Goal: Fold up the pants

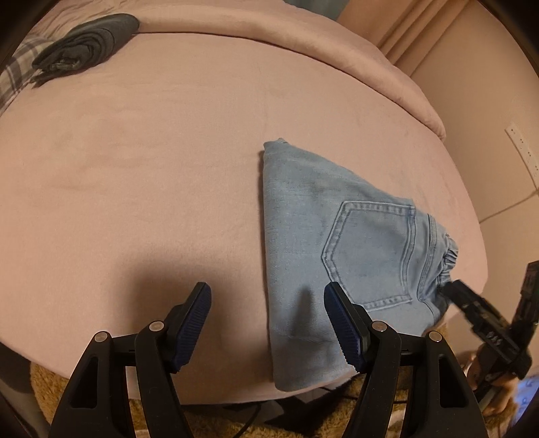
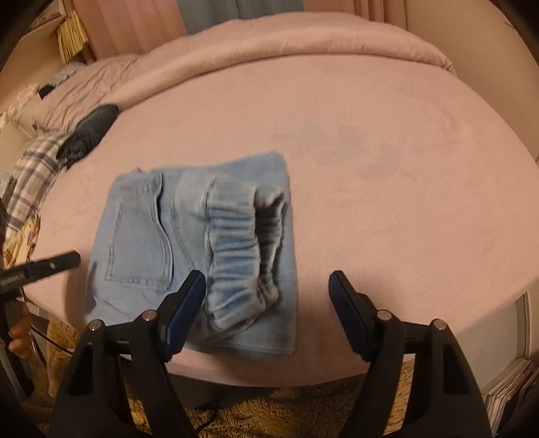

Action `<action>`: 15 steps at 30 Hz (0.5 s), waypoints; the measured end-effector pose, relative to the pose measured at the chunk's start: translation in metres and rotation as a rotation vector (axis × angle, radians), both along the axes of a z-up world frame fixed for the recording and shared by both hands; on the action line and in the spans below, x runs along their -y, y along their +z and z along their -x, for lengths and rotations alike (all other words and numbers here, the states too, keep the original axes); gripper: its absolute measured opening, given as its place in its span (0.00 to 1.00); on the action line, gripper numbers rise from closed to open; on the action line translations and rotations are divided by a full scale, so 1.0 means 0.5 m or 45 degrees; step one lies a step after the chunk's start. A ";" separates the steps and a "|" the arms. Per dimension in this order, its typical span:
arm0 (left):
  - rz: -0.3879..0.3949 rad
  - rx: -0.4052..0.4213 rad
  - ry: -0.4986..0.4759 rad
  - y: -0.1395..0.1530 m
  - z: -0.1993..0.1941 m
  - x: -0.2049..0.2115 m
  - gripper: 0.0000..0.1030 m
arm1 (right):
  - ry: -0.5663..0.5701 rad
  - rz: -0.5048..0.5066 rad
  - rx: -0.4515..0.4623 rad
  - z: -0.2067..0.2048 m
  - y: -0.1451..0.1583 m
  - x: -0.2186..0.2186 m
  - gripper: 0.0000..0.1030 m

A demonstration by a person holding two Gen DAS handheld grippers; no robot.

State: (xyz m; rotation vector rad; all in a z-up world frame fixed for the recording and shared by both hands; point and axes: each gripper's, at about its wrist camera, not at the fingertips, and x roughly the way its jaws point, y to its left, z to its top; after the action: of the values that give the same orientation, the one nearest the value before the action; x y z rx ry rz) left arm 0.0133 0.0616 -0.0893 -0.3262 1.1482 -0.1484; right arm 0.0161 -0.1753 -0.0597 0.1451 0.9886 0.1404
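- Left wrist view: left gripper [image 1: 267,325], black arms with ribbed dark-blue pads, jaws wide apart and nothing between them, hanging above the near edge of the bed.
- Bed, covered in a smooth dusty-pink sheet [image 1: 151,168], filling most of the view; a rolled pink duvet [image 1: 269,30] runs along the 12 o'clock edge.
- Folded light-blue denim pants [image 1: 337,242], lying flat on the sheet at 3 to 4 o'clock of centre, back pocket [image 1: 370,249] facing up, elastic waistband toward 3 o'clock, near the bed's edge.
- Right gripper [image 1: 471,303], black, entering at 4 o'clock, its tip just beside the waistband; contact cannot be told from here.
- Dark grey folded garment [image 1: 87,43] at 10 o'clock, partly on a plaid cloth [image 1: 17,77].
- Shaggy tan rug [image 1: 235,417] at 6 o'clock, below the bed.

- Right wrist view: right gripper [image 2: 267,310], same build, jaws standing wide with no cloth between them; its left pad overlaps the pants in the picture.
- The denim pants [image 2: 141,236] sit at 8 to 9 o'clock of centre, a compact rectangle, gathered elastic waistband [image 2: 242,242] open toward the camera, somewhat blurred.
- Left gripper [image 2: 40,266], one black finger showing at 9 o'clock, just off the pants' left edge.
- Grey garment and plaid cloth at 10 o'clock; faint darker blotches [image 2: 353,148] on the sheet at 1 o'clock.
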 end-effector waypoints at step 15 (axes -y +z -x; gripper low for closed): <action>-0.006 -0.062 -0.036 -0.033 -0.026 0.018 0.69 | 0.064 -0.169 -0.085 -0.062 -0.065 -0.040 0.49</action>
State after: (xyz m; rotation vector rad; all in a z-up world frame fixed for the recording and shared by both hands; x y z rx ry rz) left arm 0.0263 0.0527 -0.1058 -0.3110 1.2015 -0.1637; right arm 0.0471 -0.1551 -0.0924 0.2480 1.0503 0.2486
